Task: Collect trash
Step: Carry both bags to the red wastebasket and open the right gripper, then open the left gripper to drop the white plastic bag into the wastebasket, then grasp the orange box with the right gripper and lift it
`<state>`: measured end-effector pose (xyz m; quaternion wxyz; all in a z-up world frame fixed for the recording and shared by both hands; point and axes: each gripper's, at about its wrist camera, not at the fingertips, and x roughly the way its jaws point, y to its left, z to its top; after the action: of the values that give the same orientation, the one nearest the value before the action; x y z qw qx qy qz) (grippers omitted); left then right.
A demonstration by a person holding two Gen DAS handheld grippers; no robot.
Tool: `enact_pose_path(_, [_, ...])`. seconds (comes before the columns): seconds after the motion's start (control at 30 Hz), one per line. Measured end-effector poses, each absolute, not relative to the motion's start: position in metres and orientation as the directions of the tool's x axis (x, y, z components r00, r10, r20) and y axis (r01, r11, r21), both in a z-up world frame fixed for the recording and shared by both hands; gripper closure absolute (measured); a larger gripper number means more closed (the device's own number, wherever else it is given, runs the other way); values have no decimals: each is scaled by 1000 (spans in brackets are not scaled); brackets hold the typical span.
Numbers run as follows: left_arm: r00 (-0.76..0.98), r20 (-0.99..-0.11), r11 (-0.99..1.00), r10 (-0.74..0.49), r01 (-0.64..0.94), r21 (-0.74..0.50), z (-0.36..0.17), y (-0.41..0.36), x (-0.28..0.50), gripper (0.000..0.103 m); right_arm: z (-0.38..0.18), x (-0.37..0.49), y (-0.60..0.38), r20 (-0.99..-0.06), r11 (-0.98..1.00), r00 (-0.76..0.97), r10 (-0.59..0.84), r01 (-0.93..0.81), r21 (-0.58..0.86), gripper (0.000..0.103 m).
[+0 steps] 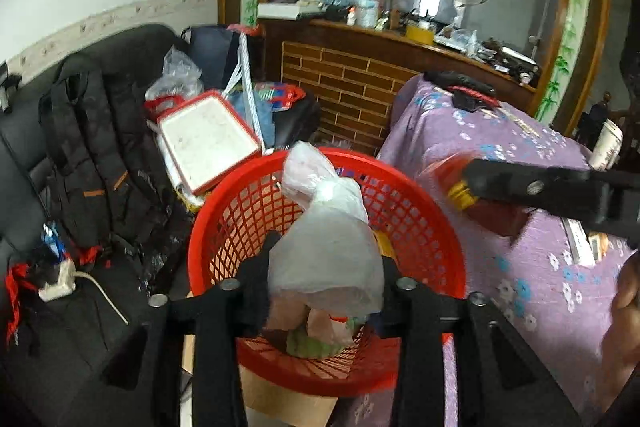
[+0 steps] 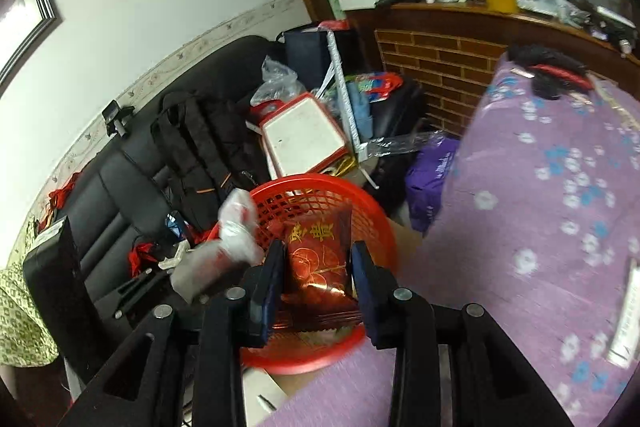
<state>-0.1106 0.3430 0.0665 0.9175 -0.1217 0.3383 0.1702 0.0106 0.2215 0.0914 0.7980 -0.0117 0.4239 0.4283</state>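
Observation:
A red mesh basket [image 1: 420,227] stands beside the purple table; it also shows in the right wrist view [image 2: 360,203]. My left gripper [image 1: 326,259] is shut on a crumpled clear plastic bag [image 1: 332,255] and holds it over the basket. My right gripper [image 2: 318,267] is shut on a dark red snack packet with gold print [image 2: 318,251], held above the basket's near rim. In the left wrist view the right gripper [image 1: 472,187] comes in from the right with the red packet [image 1: 448,171]. In the right wrist view the plastic bag [image 2: 236,227] shows blurred at the left.
A table with a purple flowered cloth [image 1: 520,147] fills the right. A black sofa [image 1: 100,131] on the left holds a backpack [image 1: 88,155], a red-rimmed white tray [image 1: 208,139] and bags. A brick-pattern counter [image 1: 348,87] stands behind. A white cup [image 1: 606,143] sits on the table.

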Motion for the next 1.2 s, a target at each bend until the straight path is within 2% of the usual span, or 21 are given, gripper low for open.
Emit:
enact_pose_path(0.07, [713,-665,906,223,-403,-128,65,344,-111,54,86,17,213,-675,642,273,685,-664,383,61])
enact_pose_path(0.13, [717,-654,905,241,-409,-116,67,338,-115,43,85,16,199,-672,642,275,688,-662,387,61])
enact_pose_path(0.3, [724,-626,918,291,-396,-30,71,310,-114,40,85,17,146,-671,688,336,661,-628,363,59])
enact_pose_path(0.57, [739,-618,953,269,-298,58,75,242,-99,35,73,27,56,-689,764,386,614,-511,395,57])
enact_pose_path(0.77, [737,-631,967,241,-236,94,77,199,-85,34,82,30,-14,-665,808,471,579,-443,389,57])
enact_pose_path(1.0, [732,-670,992,126,-87,91,78,138,-60,34,87,59,-112,-654,875,586,478,-250,415,57])
enact_pose_path(1.1, [710,-704,999,13,24,42,77,112,-41,29,82,73,-141,-666,893,612,427,-170,417,57])
enact_pose_path(1.2, [668,-741,996,-74,88,-21,74,93,-19,28,68,88,-158,-718,911,583,380,-98,402,57])
